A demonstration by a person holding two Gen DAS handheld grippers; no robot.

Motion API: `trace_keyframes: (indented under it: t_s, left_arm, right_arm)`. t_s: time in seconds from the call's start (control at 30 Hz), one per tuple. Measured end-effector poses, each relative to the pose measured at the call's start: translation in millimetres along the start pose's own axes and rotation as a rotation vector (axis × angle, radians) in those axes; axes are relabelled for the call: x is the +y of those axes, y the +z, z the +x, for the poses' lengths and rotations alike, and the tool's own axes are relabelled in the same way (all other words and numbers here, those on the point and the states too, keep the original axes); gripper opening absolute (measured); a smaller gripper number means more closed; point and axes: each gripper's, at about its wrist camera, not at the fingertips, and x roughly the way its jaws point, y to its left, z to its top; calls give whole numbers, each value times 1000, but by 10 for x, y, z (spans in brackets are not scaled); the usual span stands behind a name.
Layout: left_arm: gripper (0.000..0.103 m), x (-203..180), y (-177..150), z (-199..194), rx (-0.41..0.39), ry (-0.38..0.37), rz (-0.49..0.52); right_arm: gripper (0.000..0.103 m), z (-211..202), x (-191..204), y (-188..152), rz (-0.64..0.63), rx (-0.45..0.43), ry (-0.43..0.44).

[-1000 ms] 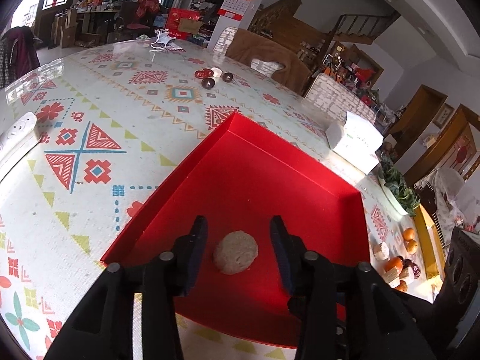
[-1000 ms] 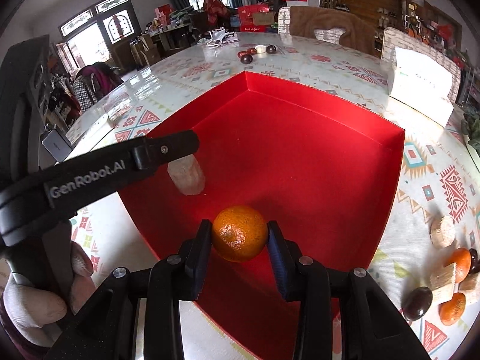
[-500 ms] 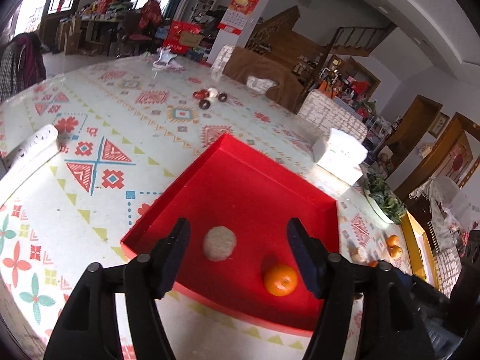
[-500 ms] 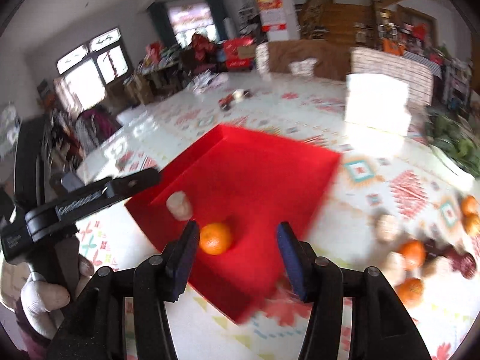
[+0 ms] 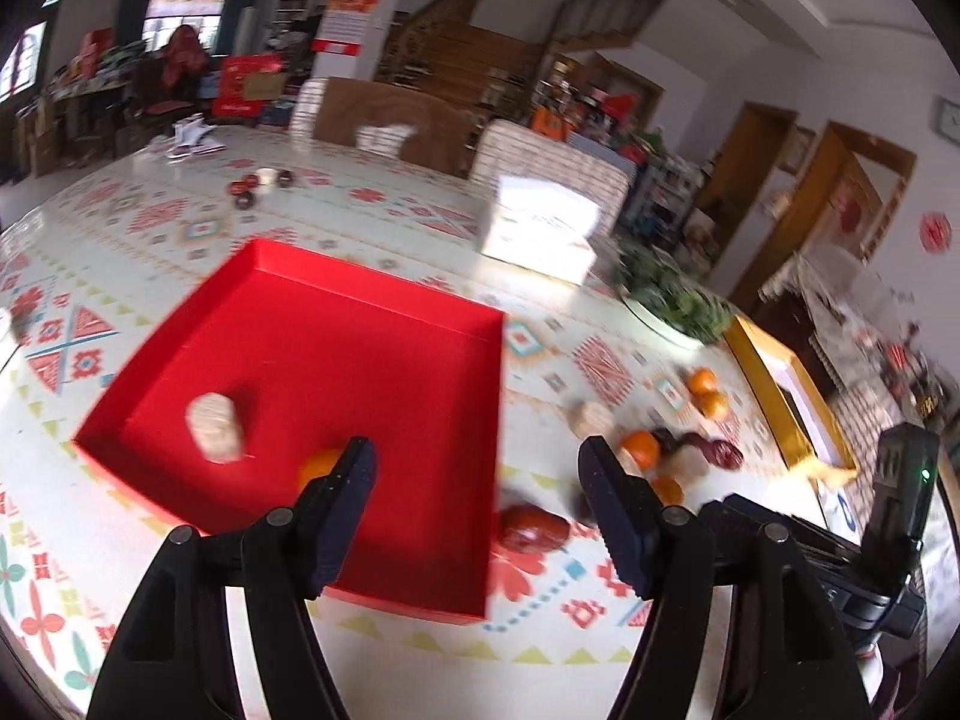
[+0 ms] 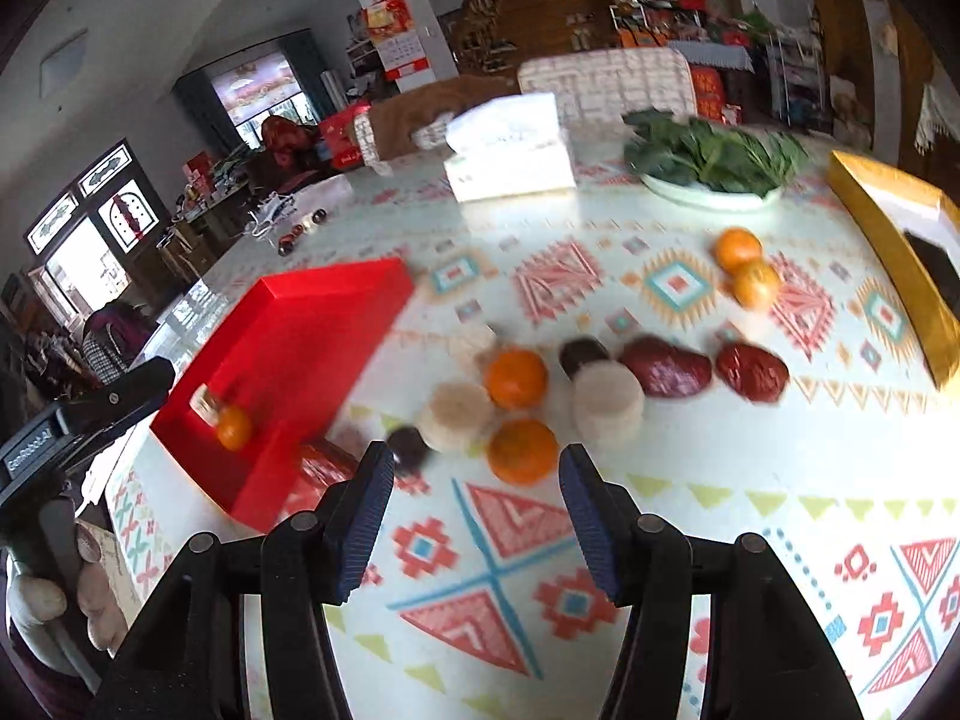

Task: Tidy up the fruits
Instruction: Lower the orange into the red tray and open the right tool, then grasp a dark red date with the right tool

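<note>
Both hand-held grippers have swung away from the red tray (image 5: 384, 324) since a second ago, when the right one clasped an orange and the left one framed a pale round cake. That orange (image 6: 233, 427) now lies loose in the tray's near corner, just beside the pale cake (image 5: 215, 435), and both views have turned toward the loose pile on the bench (image 6: 690, 540).

The left hand-held gripper (image 5: 477, 501) is released, with nothing between its jaws; it hangs over the tray's near edge. The right hand-held gripper (image 6: 474, 516) is also released and empty, its jaws having just been opening, and it hangs over the patterned cloth just short of the pile.

By the look of it the sorting has barely begun: two pieces sit in the tray, and the rest wait outside it. Beyond the tray's side lie two oranges (image 6: 517, 378) close together, two more oranges (image 6: 739, 251) farther off, several pale round cakes (image 6: 607, 402), and dark red wrinkled fruits (image 6: 666, 366) that look like dates. One red fruit (image 5: 533, 528) rests almost against the tray's outer wall.

The oranges are small, round and glossy, likely easy to roll. The cakes are squat, matte cylinders with flat faces. The red fruits are oblong and wrinkled. Motion blur softens most of the pile, so finer detail is hard to tell.
</note>
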Motion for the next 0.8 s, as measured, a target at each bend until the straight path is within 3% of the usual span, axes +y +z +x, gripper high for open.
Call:
trace_keyframes:
  t_s: [0.17, 0.3, 0.6, 0.8]
  left_arm:
    - [69, -158, -78, 66, 26, -15, 54]
    - [69, -74, -71, 102, 30, -13, 14]
    - [69, 206, -26, -5, -4, -16, -56]
    - [69, 331, -22, 1, -4, -28, -91]
  right_arm:
    - [62, 44, -155, -62, 22, 13, -1]
    - [62, 107, -65, -75, -7, 24, 49]
    - [55, 434, 523, -93, -187, 66, 115]
    - [55, 571, 966, -110, -390, 79, 119]
